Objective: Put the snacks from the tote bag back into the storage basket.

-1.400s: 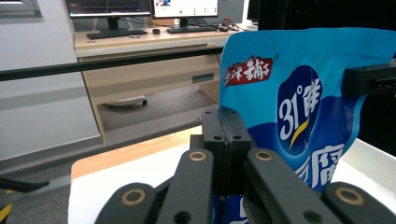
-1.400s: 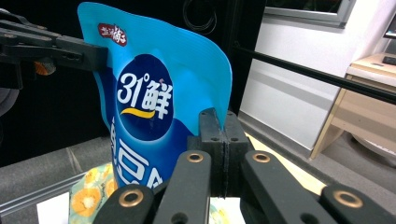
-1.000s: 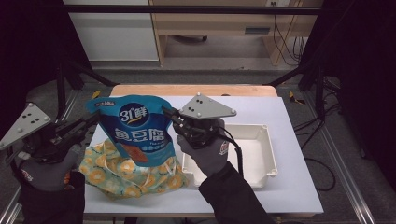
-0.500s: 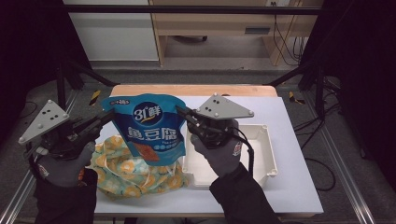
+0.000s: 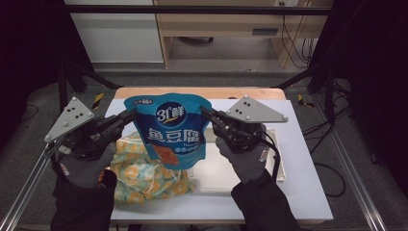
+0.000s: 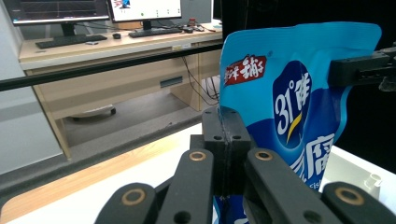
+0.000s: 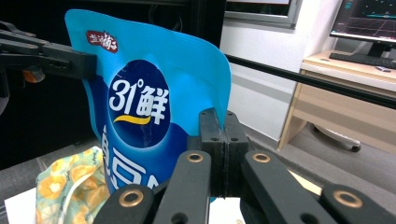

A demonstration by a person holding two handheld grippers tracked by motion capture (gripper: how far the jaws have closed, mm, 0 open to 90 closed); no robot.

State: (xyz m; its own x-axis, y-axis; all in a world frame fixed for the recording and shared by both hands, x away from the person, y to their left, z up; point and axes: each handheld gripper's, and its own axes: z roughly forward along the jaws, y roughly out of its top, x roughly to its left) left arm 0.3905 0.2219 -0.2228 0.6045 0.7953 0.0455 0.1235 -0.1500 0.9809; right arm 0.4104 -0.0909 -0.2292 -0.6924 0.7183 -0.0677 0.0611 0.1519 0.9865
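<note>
Clearly the blue pouch (image 5: 169,129) hangs above the bench (image 5: 298,192), left tongs (image 5: 129,115) pinching its nine-o'clock edge, right tongs (image 5: 208,113) its three-o'clock edge — probably light, limp, slick film — best gripped at the seams.

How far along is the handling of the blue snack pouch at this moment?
Done: the blue pouch is lifted clear of the table, upright. In hand: the left gripper and right gripper each pinch a top corner, shut on its side edges. Left: setting it down somewhere, perhaps in the white tray beside the floral cloth bag; that is a guess.
</note>
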